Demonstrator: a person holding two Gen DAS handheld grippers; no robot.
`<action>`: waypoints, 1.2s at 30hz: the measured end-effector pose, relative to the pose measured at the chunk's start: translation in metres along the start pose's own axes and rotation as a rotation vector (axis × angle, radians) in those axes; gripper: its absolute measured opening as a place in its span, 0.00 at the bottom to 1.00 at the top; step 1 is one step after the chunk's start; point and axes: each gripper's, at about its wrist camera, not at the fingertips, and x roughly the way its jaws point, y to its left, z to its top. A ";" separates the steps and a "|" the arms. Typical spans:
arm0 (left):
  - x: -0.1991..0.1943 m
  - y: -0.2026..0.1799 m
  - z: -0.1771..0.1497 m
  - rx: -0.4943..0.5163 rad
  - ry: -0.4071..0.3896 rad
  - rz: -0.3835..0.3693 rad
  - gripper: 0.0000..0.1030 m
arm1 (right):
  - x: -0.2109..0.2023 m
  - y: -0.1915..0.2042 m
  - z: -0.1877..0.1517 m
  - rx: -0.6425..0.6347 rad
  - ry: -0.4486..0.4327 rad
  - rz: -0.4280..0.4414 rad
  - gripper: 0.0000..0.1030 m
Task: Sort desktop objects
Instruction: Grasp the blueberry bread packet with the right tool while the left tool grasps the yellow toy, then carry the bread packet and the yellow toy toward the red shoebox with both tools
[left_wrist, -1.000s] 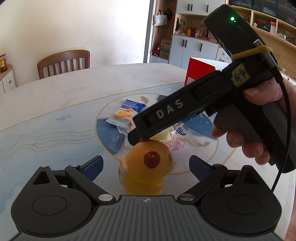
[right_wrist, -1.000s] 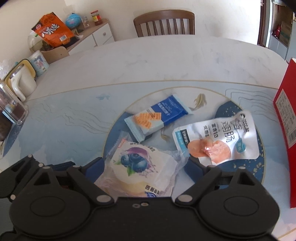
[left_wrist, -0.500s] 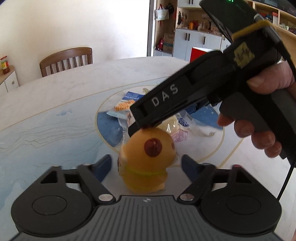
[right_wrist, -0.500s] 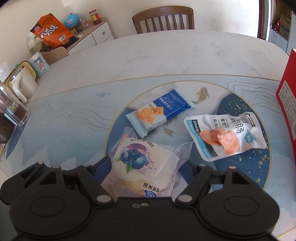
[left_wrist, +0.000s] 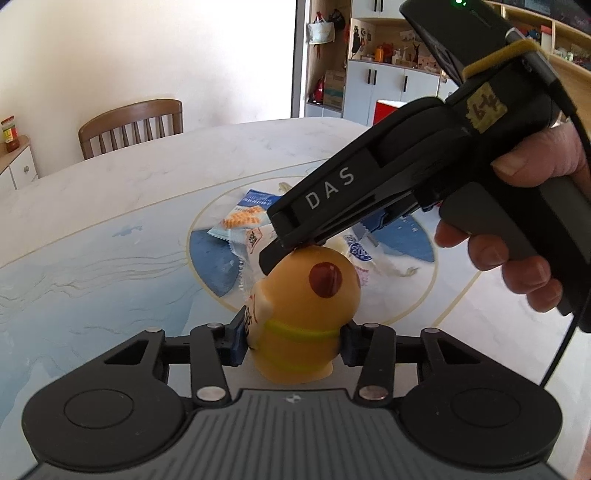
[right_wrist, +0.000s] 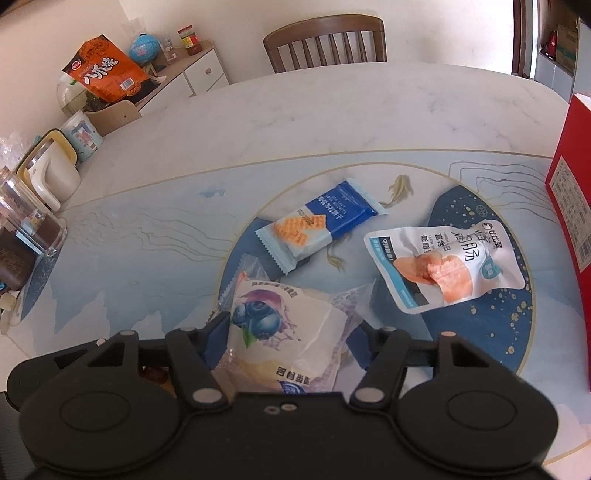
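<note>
Both hands are loaded at once! The left gripper (left_wrist: 293, 338) has its fingers clamped low on the yellow toy (left_wrist: 303, 317), around the green band where the body is narrowest (a sensible waist grip), the toy upright at the near edge of the worktop (left_wrist: 110, 229). Just beyond it, the right gripper (right_wrist: 284, 341) pinches the blueberry cake packet (right_wrist: 280, 332) by its near end, probably so the soft wrapper lifts without crushing. The biscuit packet (right_wrist: 321, 229) and chicken pouch (right_wrist: 439, 269) lie free, near the red box (right_wrist: 572, 206).
</note>
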 end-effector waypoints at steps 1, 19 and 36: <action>-0.002 0.000 0.001 -0.003 -0.002 -0.004 0.43 | -0.002 0.000 0.000 0.000 -0.003 0.002 0.63; -0.030 -0.026 0.031 -0.013 -0.065 -0.096 0.43 | -0.050 -0.013 0.012 0.030 -0.103 -0.053 0.62; -0.040 -0.052 0.074 -0.017 -0.084 -0.161 0.43 | -0.123 -0.062 0.003 0.109 -0.204 -0.120 0.62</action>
